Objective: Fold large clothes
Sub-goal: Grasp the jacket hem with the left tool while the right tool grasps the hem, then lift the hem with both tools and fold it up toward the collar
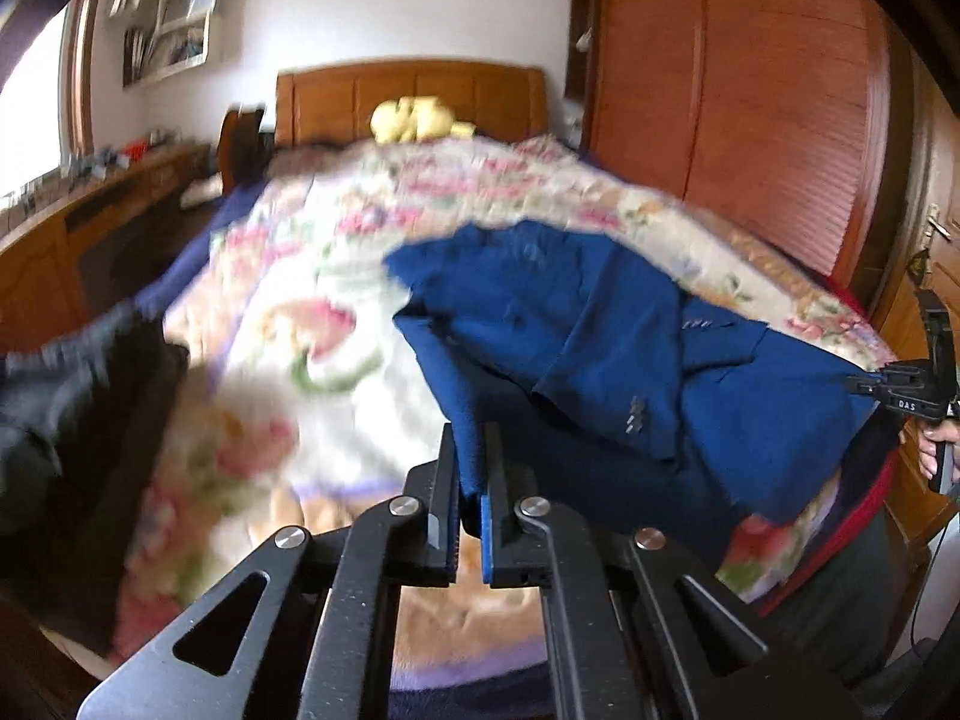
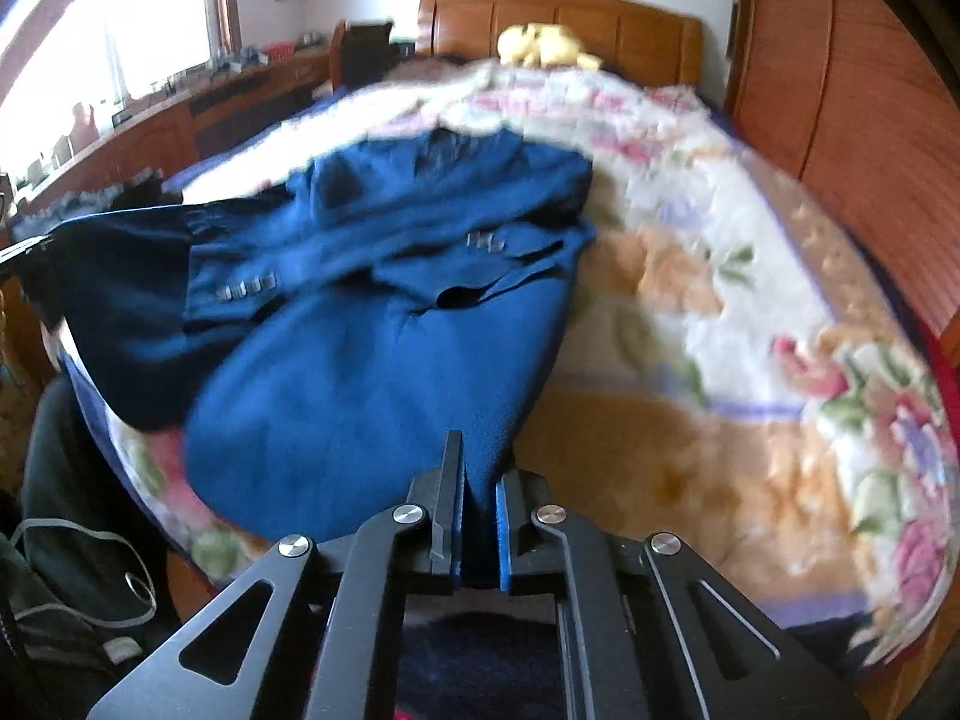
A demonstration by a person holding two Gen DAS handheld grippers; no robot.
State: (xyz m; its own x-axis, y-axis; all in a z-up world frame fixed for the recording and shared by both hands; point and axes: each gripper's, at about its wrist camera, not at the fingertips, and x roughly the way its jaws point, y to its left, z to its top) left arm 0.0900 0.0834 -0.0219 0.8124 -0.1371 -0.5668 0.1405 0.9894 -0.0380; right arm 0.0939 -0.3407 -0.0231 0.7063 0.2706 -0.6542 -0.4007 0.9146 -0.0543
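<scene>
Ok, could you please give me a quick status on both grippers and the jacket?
Left hand-held gripper shut on blue jacket hem. Right hand-held gripper shut on the other corner. Jacket partly lifted off floral blanket. Nothing in the way.

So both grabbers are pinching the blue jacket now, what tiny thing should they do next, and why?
Probably carry the pinched hem forward toward the collar end. The left gripper and right gripper are each shut on the blue jacket, its near edge is raised off the floral blanket, and the sleeves already lie folded across it.
</scene>
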